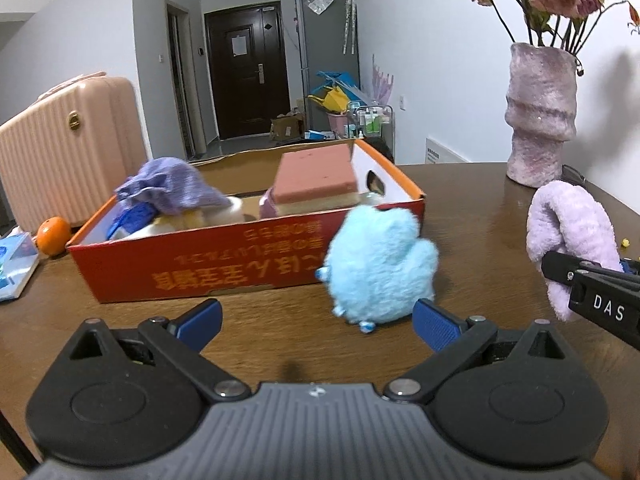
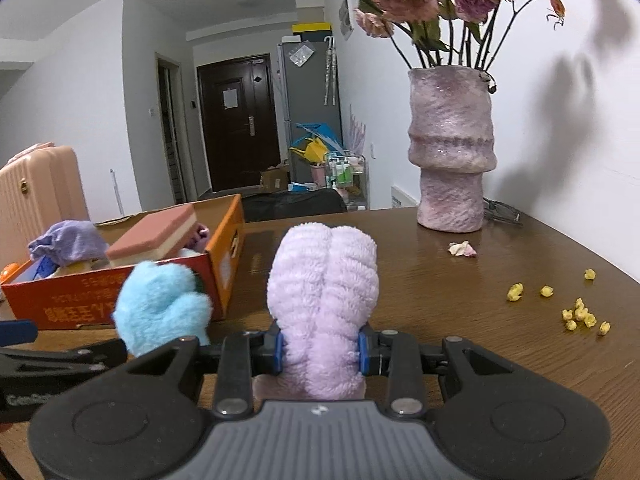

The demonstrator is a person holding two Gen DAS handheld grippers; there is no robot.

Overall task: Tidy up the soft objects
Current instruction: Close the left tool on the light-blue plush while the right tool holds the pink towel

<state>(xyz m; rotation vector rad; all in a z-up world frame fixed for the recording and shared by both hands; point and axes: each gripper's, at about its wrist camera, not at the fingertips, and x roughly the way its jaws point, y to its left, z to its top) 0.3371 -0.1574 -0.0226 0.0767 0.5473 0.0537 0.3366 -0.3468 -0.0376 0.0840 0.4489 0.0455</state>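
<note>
A fluffy light-blue plush toy (image 1: 380,264) stands on the brown table against the front of the red cardboard box (image 1: 224,268). My left gripper (image 1: 318,322) is open, its blue fingertips just short of the toy, which sits toward the right finger. My right gripper (image 2: 322,350) is shut on a folded lilac fleece cloth (image 2: 324,300) and holds it upright above the table; the cloth also shows at the right in the left wrist view (image 1: 568,236). The box holds a purple cloth (image 1: 172,186), a pink-topped sponge (image 1: 318,180) and other soft things. The blue toy (image 2: 160,308) is left of the cloth.
A tall pink vase (image 2: 450,148) with dried roses stands at the table's far right. Yellow petals (image 2: 576,312) lie scattered on the right. An orange (image 1: 52,236) and a blue tissue pack (image 1: 16,264) lie left of the box. A pink suitcase (image 1: 64,148) stands behind.
</note>
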